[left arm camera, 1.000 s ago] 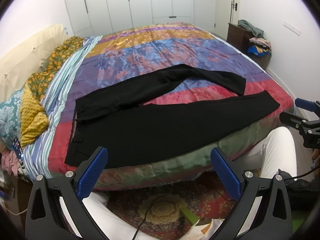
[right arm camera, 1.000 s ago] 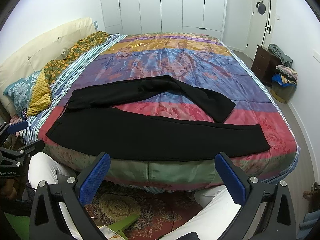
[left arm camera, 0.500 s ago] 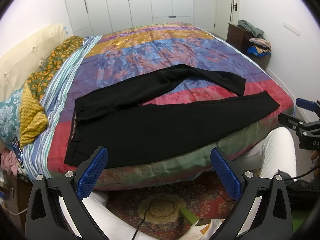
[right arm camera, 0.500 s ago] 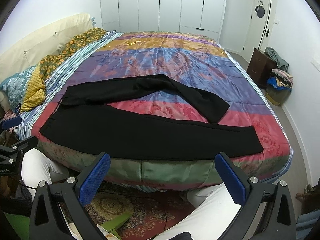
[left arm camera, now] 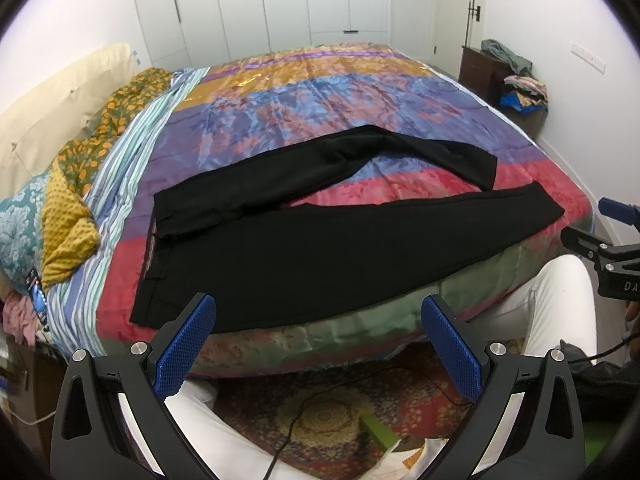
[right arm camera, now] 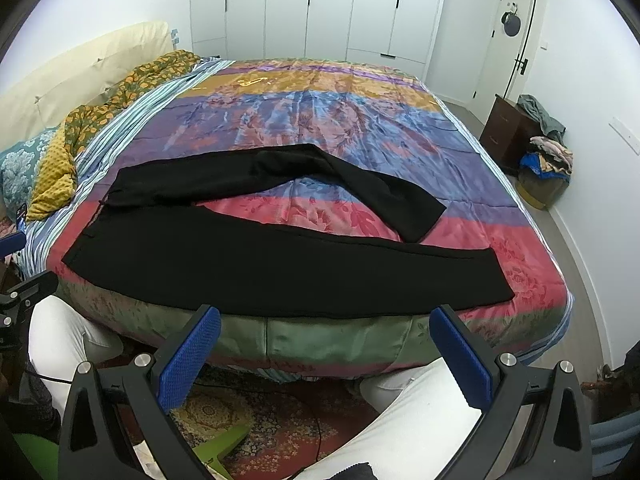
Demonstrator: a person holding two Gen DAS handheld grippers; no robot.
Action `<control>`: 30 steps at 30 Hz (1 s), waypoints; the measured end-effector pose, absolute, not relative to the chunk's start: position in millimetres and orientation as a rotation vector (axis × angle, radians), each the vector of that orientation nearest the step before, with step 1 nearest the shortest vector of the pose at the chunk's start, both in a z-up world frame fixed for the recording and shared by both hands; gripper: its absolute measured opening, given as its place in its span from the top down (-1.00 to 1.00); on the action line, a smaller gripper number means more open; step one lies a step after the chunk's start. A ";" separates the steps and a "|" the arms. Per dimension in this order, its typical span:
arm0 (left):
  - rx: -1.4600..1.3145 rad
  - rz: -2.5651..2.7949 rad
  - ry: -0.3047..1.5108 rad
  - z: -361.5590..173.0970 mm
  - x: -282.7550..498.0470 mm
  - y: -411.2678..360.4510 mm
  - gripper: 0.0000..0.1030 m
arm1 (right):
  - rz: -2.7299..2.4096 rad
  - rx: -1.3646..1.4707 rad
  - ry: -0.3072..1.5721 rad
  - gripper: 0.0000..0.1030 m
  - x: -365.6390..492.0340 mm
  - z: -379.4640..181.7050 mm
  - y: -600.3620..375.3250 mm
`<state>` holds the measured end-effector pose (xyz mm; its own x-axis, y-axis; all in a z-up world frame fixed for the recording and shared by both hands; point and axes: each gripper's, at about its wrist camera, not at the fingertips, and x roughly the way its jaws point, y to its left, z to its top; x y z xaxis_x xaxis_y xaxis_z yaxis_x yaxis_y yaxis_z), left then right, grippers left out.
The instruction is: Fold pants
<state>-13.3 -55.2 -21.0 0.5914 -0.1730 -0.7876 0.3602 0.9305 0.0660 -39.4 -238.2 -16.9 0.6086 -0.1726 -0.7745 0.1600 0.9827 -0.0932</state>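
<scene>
Black pants (left arm camera: 320, 248) lie spread on the colourful bedspread (left arm camera: 320, 100), waistband at the left, one leg along the near bed edge, the other angled away and bent. They also show in the right wrist view (right arm camera: 280, 256). My left gripper (left arm camera: 318, 344) is open and empty, held off the near edge below the waist end. My right gripper (right arm camera: 326, 354) is open and empty, off the near edge below the leg. The right gripper also shows at the right edge of the left wrist view (left arm camera: 600, 240).
Pillows and a yellow patterned blanket (left arm camera: 72, 208) lie at the left side of the bed. A dark nightstand with a clothes pile (right arm camera: 536, 148) stands at the right wall. White wardrobes (right arm camera: 320, 8) line the back. A patterned rug (left arm camera: 320, 412) and cable lie below.
Both grippers have risen slightly and tilted toward the bed, most visibly the right one; the pants have not moved and both grippers stay open.
</scene>
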 end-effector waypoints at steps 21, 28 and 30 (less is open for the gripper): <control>0.209 -0.297 0.887 -23.3 -13.0 -49.9 -0.99 | -0.152 -0.019 0.902 -1.00 -36.3 -23.8 -227.7; 0.209 -0.296 0.886 -23.3 -12.2 -50.1 -0.99 | -0.151 -0.009 0.907 -1.00 -35.2 -26.3 -226.6; 0.207 -0.294 0.885 -23.6 -11.9 -49.9 -0.99 | -0.148 -0.010 0.907 -1.00 -34.9 -26.9 -225.1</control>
